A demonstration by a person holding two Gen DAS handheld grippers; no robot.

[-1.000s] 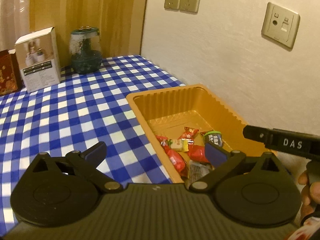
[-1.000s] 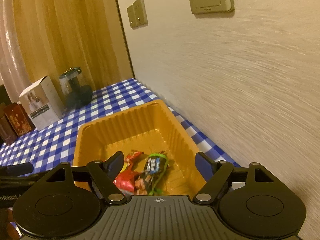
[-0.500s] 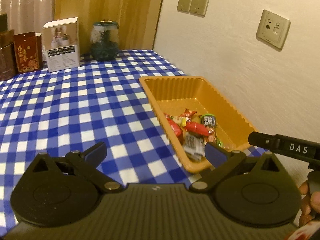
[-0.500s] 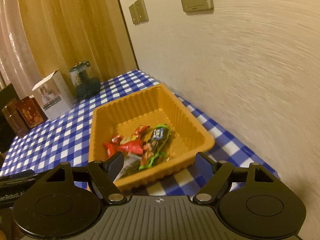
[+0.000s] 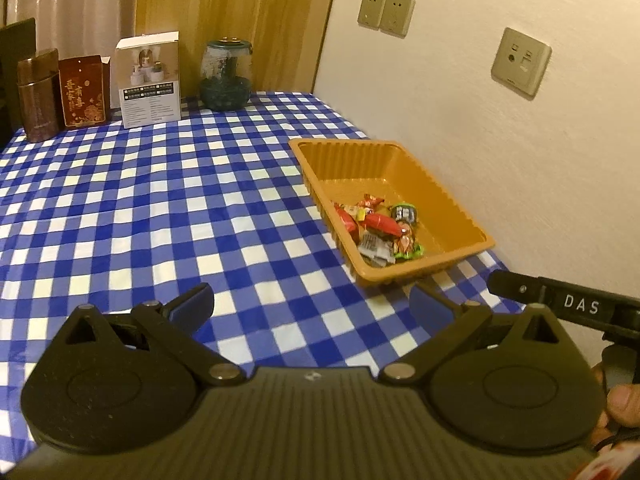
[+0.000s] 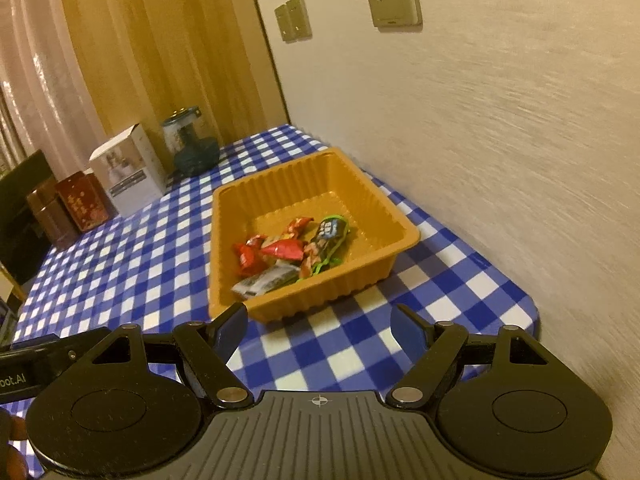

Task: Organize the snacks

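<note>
- Snacks [image 5: 376, 226] sit piled in the near end of the orange tray [image 5: 448, 200], ahead and to the right of the left gripper [image 5: 312, 308]; nothing between its fingers, jaws spread wide
- Right gripper [image 6: 318, 330] hangs just short of the tray's near wall, jaws likewise wide apart and empty; snacks straight ahead of it, slightly left
- Tray rests on the blue-checked counter [image 5: 160, 200], close beside the wall
- Far beyond both grippers: a white box [image 5: 148, 80], a glass jar [image 5: 226, 76]
</note>
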